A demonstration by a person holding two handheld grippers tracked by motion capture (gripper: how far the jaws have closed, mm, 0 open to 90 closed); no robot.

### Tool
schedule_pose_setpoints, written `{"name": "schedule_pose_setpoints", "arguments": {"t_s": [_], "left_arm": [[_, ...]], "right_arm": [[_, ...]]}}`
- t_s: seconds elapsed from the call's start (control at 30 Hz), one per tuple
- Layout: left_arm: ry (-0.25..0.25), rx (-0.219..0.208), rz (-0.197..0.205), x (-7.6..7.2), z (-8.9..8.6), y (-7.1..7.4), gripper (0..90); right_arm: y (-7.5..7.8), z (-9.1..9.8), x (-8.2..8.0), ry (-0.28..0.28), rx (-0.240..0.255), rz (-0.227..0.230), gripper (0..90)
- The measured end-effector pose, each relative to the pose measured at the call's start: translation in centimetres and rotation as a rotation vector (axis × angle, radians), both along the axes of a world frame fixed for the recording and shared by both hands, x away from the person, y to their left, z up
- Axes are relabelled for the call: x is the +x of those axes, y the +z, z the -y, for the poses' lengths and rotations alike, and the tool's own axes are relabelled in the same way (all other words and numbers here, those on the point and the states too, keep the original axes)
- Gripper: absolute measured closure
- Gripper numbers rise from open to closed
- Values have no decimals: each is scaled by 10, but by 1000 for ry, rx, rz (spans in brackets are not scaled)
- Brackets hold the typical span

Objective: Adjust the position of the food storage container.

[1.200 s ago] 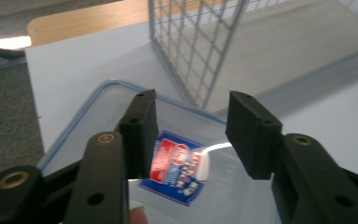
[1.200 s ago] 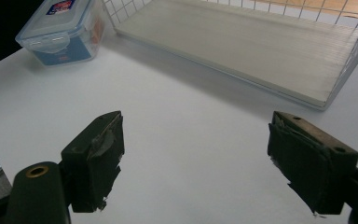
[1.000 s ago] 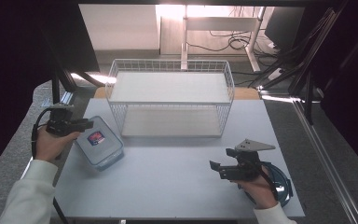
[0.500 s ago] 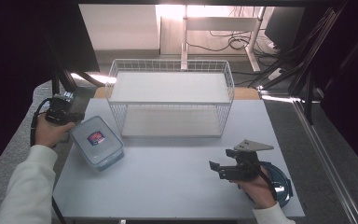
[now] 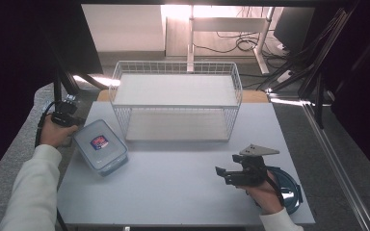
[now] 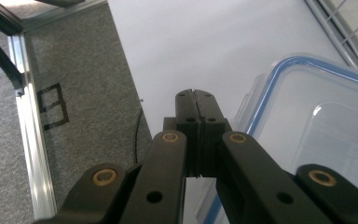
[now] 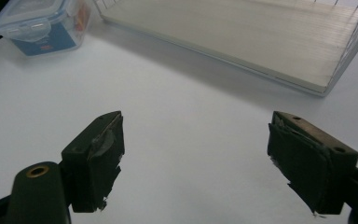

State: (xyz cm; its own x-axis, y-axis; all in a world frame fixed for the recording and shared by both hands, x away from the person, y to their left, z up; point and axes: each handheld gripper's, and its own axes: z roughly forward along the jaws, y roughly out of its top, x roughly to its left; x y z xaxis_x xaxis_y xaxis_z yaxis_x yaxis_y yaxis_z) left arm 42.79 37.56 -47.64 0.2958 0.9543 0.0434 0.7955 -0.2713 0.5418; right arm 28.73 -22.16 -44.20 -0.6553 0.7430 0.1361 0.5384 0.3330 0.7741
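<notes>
Plastic was what we saw first: a clear rectangular storage box (image 5: 100,147) with rounded corners, a blue-rimmed snap lid and a small label, lying near the nine o'clock edge of the smooth white table (image 5: 183,192). A white wire rack (image 5: 176,103) stood at twelve o'clock. Our left gripper (image 6: 196,100) had just closed on nothing, pads pressed together, the box just beside it at three o'clock. Our right gripper (image 7: 196,158) gaped wide and empty, well apart from the box.
</notes>
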Motion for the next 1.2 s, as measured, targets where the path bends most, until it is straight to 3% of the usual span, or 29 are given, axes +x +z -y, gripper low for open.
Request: {"name": "schedule_pose_setpoints", "arguments": {"t_s": [0.1,0.17,0.23,0.47,0.8,1.0,1.2], "left_arm": [[-22,19,-29,4,1,-5,900],[-38,4,-46,6,3,-8,900],[-42,19,-51,6,5,-10,900],[-78,6,-64,1,8,-9,900],[-168,28,-82,-24,28,-7,900],[-183,13,-81,-37,33,-7,900],[-194,-34,-77,-54,40,-8,900]], "right_arm": [[-3,-1,0,-1,-8,-8,186],[-4,-2,0,-1,-15,-9,186],[-4,-2,0,-1,-17,-11,186],[-6,-3,1,-7,-25,-20,188],[-5,-6,0,5,-20,-19,189],[-4,-8,-3,14,-19,-15,189],[-3,-10,-4,21,-19,-13,189]]}}
